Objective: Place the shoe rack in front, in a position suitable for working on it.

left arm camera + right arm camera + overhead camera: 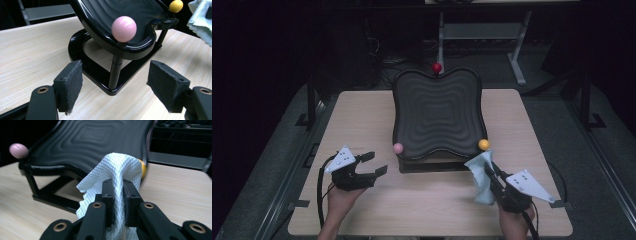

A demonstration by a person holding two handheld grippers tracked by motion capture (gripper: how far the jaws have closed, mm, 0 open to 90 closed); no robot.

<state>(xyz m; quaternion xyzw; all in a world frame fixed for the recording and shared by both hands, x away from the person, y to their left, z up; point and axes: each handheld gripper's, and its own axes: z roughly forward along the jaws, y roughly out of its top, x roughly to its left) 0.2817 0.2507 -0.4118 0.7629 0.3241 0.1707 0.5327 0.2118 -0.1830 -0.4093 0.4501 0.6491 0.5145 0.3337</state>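
Observation:
A black tray (437, 112) with a rippled surface stands tilted on a black stand (100, 75) in the middle of the wooden table (362, 120). Balls sit on its corner knobs: a pink ball (398, 148) (124, 28) (18, 150) at the near left, a yellow ball (483, 144) (176, 5) (143, 168) at the near right, a red ball (437, 67) at the far edge. My left gripper (374, 163) (116, 82) is open, pointing at the stand below the pink ball, nothing between its pads. My right gripper (487, 170) (118, 187) is shut on a white cloth (481, 180) (117, 167), held just in front of the yellow ball.
Beyond the table's far edge stands the metal frame of another table (482, 35) in a dark room. Bare wood lies left of the tray and along the near edge between my two hands.

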